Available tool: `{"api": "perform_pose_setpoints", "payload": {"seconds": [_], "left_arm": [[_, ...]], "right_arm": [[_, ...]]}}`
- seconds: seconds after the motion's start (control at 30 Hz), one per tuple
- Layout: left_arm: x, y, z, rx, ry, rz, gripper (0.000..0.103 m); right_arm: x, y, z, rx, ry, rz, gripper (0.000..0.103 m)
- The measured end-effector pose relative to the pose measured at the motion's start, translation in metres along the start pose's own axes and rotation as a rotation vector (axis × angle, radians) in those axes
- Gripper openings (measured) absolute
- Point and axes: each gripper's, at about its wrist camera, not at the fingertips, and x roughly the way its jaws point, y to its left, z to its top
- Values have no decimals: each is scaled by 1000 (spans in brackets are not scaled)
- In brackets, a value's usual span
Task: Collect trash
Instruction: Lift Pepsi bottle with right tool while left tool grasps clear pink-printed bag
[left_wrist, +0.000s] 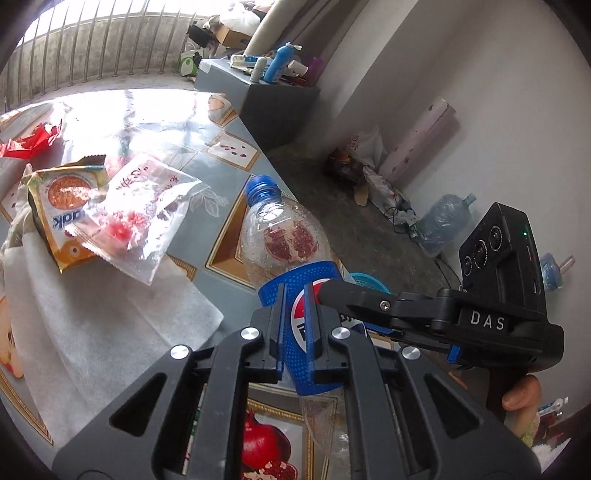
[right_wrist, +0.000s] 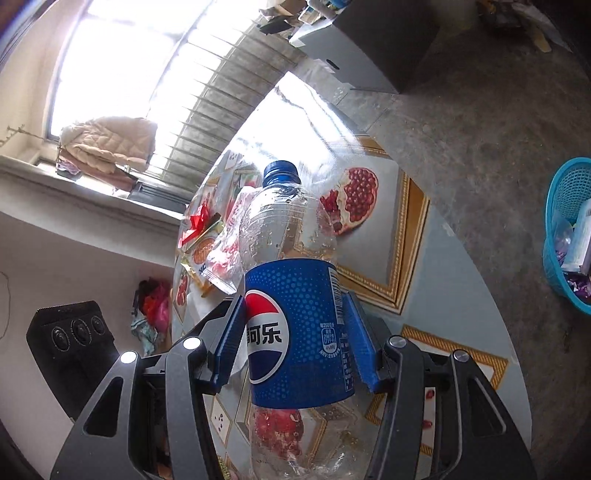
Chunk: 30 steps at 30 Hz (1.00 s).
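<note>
Right gripper (right_wrist: 295, 332) clamps bottle (right_wrist: 291, 306) label above table (right_wrist: 436, 266). Left gripper (left_wrist: 295, 332) fingers near-closed, grip indeterminate. Basket (right_wrist: 565, 236) on floor.

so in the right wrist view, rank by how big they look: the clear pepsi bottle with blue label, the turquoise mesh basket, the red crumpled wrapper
1. Clear plastic Pepsi bottle with blue label, though it is nearest the camera.
2. Turquoise plastic mesh basket, cut off by the frame edge.
3. Red crumpled wrapper, far back on the table.

Clear plastic bottle (right_wrist: 291, 258), glossy label; tablecloth (left_wrist: 221, 206) seemingly vinyl.
</note>
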Motion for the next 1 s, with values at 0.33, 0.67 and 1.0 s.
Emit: {"api": "perform_pose_setpoints", "payload": {"seconds": [0.33, 0.67, 1.0], "left_arm": [[4, 27, 47, 121, -43, 249, 44], [48, 47, 53, 239, 90, 449, 44], [49, 50, 50, 200, 103, 428, 2]], "right_arm": [[13, 9, 43, -64, -52, -49, 53], [17, 13, 54, -85, -55, -61, 53], [12, 20, 48, -148, -38, -81, 52]]}}
